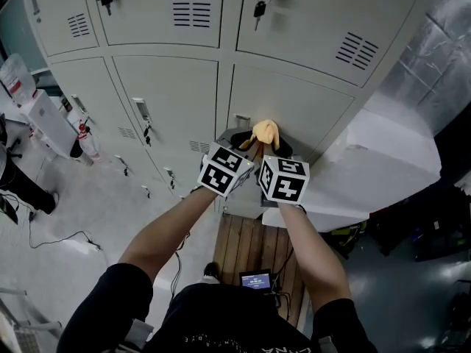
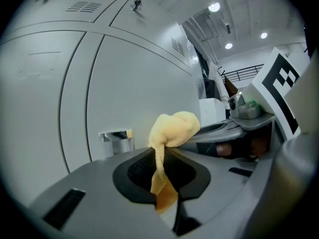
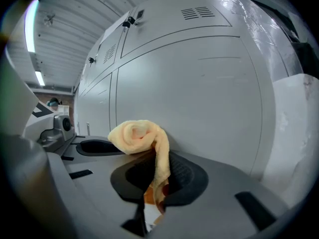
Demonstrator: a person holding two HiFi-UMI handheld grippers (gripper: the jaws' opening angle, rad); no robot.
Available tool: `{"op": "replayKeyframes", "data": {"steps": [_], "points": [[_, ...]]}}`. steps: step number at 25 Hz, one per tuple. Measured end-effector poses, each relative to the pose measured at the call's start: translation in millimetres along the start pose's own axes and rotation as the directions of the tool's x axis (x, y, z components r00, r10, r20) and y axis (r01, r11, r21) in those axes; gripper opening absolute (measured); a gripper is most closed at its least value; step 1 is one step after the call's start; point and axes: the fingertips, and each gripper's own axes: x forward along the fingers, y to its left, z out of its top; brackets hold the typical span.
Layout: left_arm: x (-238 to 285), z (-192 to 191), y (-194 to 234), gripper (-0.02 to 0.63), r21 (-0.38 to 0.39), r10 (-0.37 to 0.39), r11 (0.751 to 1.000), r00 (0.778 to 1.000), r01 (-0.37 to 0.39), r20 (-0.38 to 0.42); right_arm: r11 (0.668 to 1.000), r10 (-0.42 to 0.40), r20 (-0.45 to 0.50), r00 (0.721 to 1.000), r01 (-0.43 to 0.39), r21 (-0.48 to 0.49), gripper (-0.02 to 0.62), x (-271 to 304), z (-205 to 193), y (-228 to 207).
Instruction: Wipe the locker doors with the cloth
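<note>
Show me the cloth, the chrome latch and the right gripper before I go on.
cloth (image 1: 265, 132), head view, its bunched yellow top.
chrome latch (image 2: 115, 135), left gripper view, its front face.
right gripper (image 3: 158, 159), right gripper view, between its fingertips, shut on the cloth.

Bright ceiling lights (image 2: 214, 7), soft shadows, sharp centres, fisheye-bent dark edges.

Grey two-jaw grippers: two, the left gripper (image 2: 162, 176) and the right gripper (image 3: 157, 179).
Black-and-white marker cubes (image 1: 224, 169): two, one on each gripper.
Yellow terry cloth (image 1: 265, 132): one.
Pale grey metal locker doors (image 1: 173, 101): six in the top two rows (the lower rows are too foreshortened to count).
Louvred vent panels (image 1: 191, 11): five made out.
Bare forearms (image 1: 162, 230): two.
</note>
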Motion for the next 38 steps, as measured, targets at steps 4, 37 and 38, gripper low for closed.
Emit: {"op": "replayKeyframes", "data": {"steps": [4,37,38], "points": [[11.4,2.9,-15.0,0.052,0.006,-0.029,1.000,1.000,0.029,-0.005,0.999,-0.032,-0.001,0.999,0.032,0.008,0.061,-7.9,-1.6,-17.9],[86.7,14.9,-106.3,0.052,0.082,-0.277,0.957,0.960,0.279,-0.039,0.951,-0.295,-0.037,0.955,0.297,0.082,0.061,-53.4,-17.2,-128.0],[86.1,14.8,-106.1,0.052,0.086,-0.272,0.958,0.961,0.275,-0.043,0.952,-0.292,-0.040,0.956,0.294,0.082,0.061,-53.6,-17.3,-127.7]]}}
